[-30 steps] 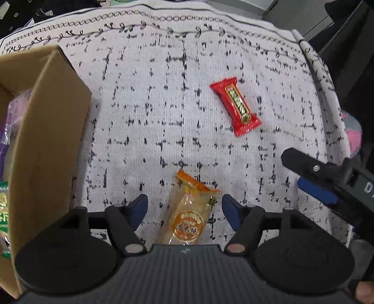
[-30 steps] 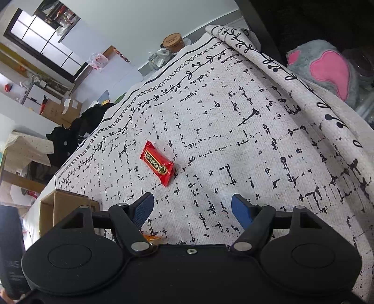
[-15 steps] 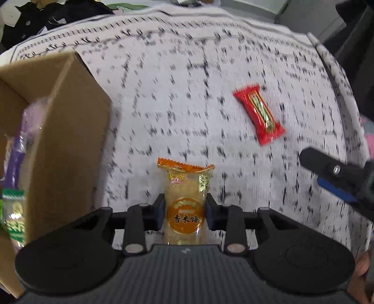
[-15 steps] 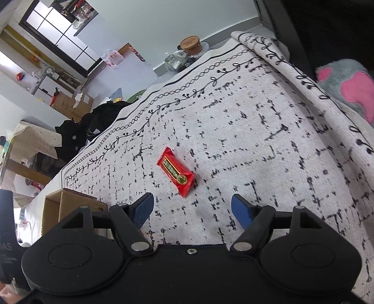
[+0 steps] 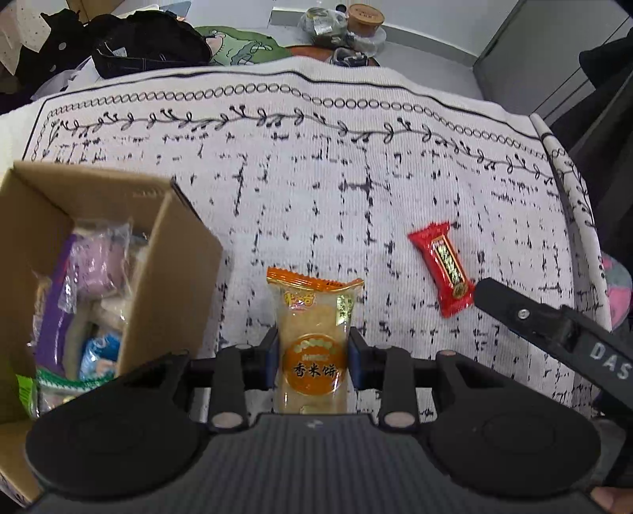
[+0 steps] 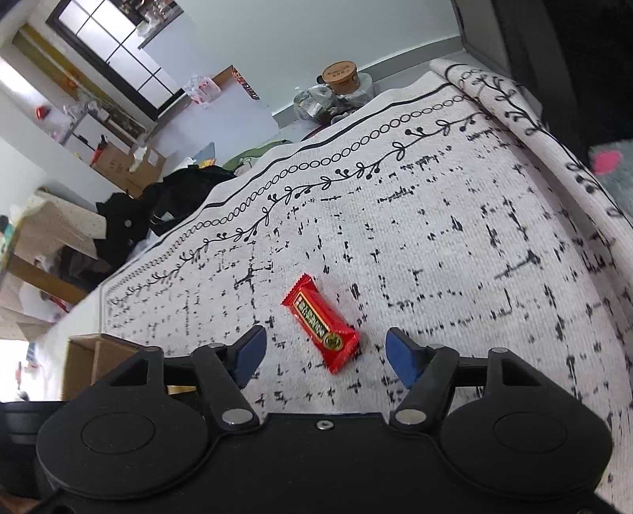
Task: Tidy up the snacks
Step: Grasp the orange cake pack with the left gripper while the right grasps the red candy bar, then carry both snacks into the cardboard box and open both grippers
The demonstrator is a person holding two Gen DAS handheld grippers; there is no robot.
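My left gripper point(image 5: 312, 356) is shut on an orange rice-cracker packet point(image 5: 312, 340) and holds it upright above the patterned cloth. An open cardboard box point(image 5: 166, 276) with several snack packets inside stands just to its left. A red snack bar point(image 5: 443, 269) lies on the cloth to the right. In the right wrist view my right gripper point(image 6: 322, 350) is open, its blue fingertips point(image 6: 249, 350) on either side of the near end of the red snack bar point(image 6: 320, 324). The right gripper also shows in the left wrist view point(image 5: 554, 328).
The white black-patterned cloth point(image 5: 336, 197) covers the table; its right edge point(image 6: 573, 170) drops off. Dark clothes point(image 5: 150, 43), a green cushion and jars point(image 5: 364, 19) lie beyond the far edge. A pink and grey plush point(image 6: 609, 166) sits at the right.
My left gripper closed on the orange packet and lifted it, tilting up so the box interior shows. My right gripper moved toward the red bar, which now lies between its open fingers.
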